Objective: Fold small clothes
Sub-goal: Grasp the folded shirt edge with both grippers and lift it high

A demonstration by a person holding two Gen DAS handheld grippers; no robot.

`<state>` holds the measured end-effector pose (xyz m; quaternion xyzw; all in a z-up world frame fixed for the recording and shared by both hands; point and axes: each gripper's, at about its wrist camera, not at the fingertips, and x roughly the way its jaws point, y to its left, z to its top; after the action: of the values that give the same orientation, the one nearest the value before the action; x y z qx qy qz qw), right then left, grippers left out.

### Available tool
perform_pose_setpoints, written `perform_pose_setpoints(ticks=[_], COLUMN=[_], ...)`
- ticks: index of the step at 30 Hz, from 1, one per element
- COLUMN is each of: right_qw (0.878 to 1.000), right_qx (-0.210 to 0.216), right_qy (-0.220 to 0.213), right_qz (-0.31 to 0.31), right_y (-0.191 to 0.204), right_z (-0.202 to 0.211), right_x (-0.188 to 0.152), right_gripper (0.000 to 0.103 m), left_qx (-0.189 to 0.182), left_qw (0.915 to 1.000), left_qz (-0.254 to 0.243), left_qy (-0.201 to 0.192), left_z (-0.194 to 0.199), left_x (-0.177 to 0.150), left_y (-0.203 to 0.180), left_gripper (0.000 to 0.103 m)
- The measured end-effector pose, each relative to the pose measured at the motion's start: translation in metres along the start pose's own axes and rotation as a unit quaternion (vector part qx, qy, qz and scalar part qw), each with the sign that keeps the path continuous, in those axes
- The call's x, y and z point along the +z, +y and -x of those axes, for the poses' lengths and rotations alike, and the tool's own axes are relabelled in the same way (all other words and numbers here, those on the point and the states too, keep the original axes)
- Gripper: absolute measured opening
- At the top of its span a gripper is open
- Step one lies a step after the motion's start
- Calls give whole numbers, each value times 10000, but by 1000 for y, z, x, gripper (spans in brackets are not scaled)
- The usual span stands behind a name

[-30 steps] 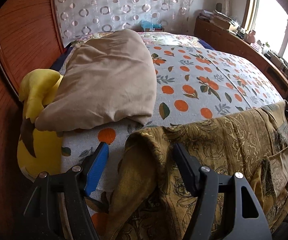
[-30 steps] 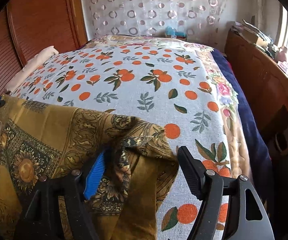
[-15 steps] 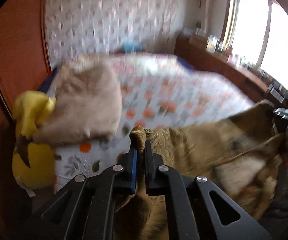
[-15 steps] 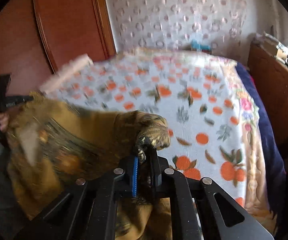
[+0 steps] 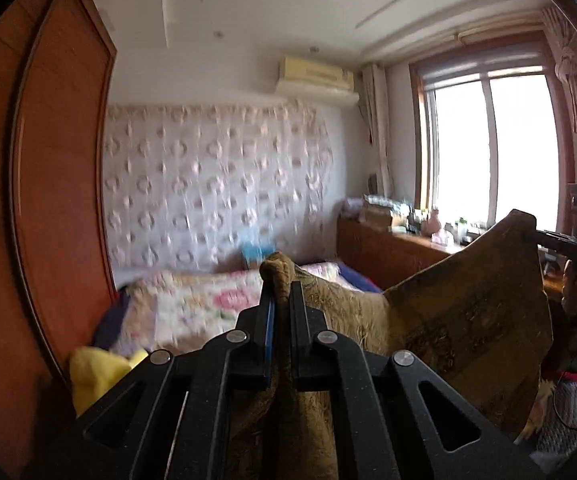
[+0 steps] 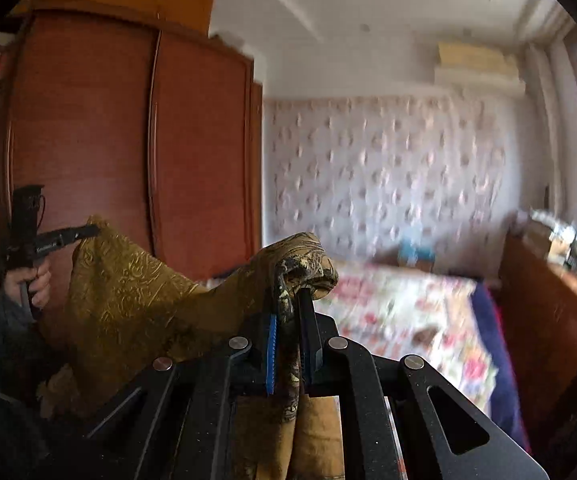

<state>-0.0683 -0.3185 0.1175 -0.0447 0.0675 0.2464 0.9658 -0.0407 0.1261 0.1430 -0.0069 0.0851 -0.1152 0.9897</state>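
Pinching opposite top corners, left gripper [image 5: 279, 288] and right gripper [image 6: 291, 296] are both clamped on the mustard patterned garment [image 5: 464, 312], held up in the air above the bed [image 6: 400, 312], long axis sideways between them, body hanging down.

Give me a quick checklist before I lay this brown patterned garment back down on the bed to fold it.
1. Left gripper shut on the garment: ok, cloth bunched between its fingers.
2. Right gripper shut on the garment: ok, a corner is pinched and pokes out above the fingers.
3. Garment lifted off the bed: ok at the top edge; the lower hem is out of view, cannot tell.
4. Top edge taut between the grippers: not ok, it sags in the middle.
5. Landing spot on the bed free: cannot tell, only the blurred far part of the bed shows.
6. Garment untwisted: cannot tell.
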Motion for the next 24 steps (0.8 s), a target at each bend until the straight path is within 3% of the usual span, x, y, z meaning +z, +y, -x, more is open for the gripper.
perform_pose_setpoints(ticks=[9,17,20,24], right_qw=[9968,9944,9933,9942], right_qx=[-348,-549,-687,-773], right_qy=[-717,-880,-875,-668], right_qz=[-4,204,317,340], right_y=[-5,6,16,30], right_z=[36,41,16,-6], right_x=[54,81,79,49], right_gripper=[9,9,9,9], left_qx=[349,575,674,745], left_qw=[9964,9923,9910,9923], left_qz=[-149,-159,-203,-194], left_qy=[-763,-1084,-1137,-974], left_z=[29,30,27,9], left_x=[53,78,81,78], left_y=[11,31,28,36], left_gripper=[7,7,6,7])
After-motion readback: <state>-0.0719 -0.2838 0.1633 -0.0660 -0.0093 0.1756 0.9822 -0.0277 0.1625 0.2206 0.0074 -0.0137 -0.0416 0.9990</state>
